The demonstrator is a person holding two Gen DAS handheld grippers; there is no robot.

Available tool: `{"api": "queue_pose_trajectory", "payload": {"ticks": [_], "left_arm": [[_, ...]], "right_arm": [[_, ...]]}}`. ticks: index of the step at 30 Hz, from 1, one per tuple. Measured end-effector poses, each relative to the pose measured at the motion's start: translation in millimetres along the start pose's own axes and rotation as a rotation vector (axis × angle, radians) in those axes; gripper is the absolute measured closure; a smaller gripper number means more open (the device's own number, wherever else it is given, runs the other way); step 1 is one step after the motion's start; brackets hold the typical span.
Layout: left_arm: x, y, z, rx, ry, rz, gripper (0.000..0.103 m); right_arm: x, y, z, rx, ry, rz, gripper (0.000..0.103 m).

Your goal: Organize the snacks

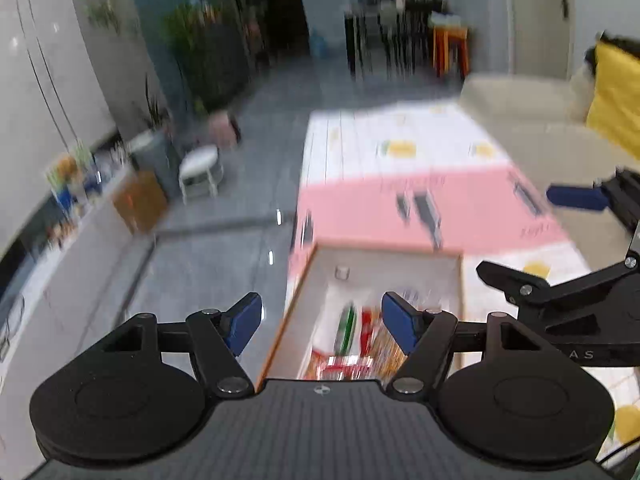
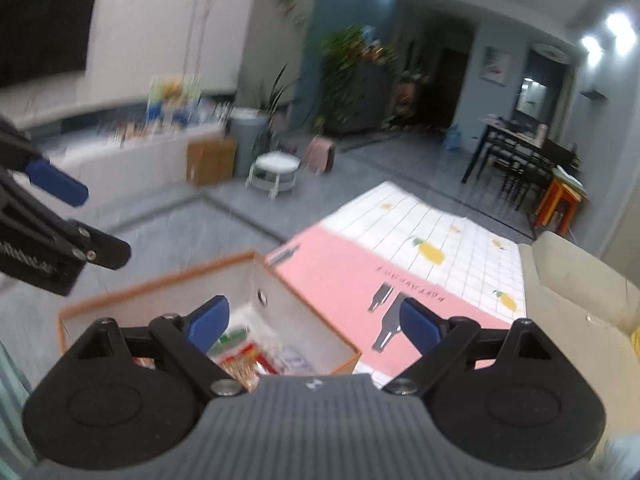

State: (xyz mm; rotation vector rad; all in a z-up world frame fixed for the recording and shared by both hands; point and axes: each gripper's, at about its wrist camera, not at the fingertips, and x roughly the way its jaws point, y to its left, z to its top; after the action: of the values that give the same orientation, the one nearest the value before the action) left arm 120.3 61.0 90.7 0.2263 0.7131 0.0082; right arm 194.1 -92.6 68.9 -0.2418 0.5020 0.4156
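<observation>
- One open box (image 1: 400,264), white inside with an orange rim, sits on a pink and white mat (image 1: 420,196) on a grey floor (image 1: 208,264).
- Snack packets (image 1: 352,344) lie in a heap on the box bottom; motion blur hides the exact count, but a green one, a red one and an orange patterned one can be told apart.
- In the right wrist view the same box (image 2: 160,280) shows its packets (image 2: 244,356) piled at the near end.
- Left gripper (image 1: 322,326): its two blue pads are spread apart with nothing between them, held above the box.
- Right gripper (image 2: 314,324): its two blue pads are also spread wide and empty, above the box's right edge.
- Each gripper shows at the edge of the other's view, so the two are side by side.
- One cream sofa (image 1: 532,120) borders the mat, with one yellow cushion (image 1: 616,96) on it.
- One white round stool (image 2: 274,172) stands well apart from the box, near one brown carton (image 2: 210,160).
</observation>
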Motion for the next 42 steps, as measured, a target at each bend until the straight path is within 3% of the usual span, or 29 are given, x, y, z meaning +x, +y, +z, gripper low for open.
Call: {"api": "queue_pose_trajectory", "payload": {"ticks": [6, 15, 20, 24, 35, 42], "left_arm": [[-51, -31, -3, -0.017, -0.188, -0.004, 0.020], [-81, -66, -32, -0.040, -0.300, 0.038, 0.020], [-76, -73, -51, -0.090, -0.265, 0.045, 0.020], [-62, -71, -61, -0.147, -0.227, -0.011, 0.020], [-27, -89, -88, -0.059, -0.081, -0.019, 0.020], [-16, -88, -101, -0.075, -0.026, -0.010, 0.020]], "right_arm": [[-67, -17, -4, 0.169, -0.113, -0.033, 0.010], [-128, -6, -42, 0.234, -0.178, -0.105, 0.008], [-139, -2, -64, 0.305, -0.189, -0.166, 0.006], [-133, 0, -76, 0.314, -0.172, -0.208, 0.006], [-98, 0, -118, 0.291, 0.030, -0.198, 0.004], [-87, 7, -125, 0.261, 0.083, -0.197, 0.004]]}}
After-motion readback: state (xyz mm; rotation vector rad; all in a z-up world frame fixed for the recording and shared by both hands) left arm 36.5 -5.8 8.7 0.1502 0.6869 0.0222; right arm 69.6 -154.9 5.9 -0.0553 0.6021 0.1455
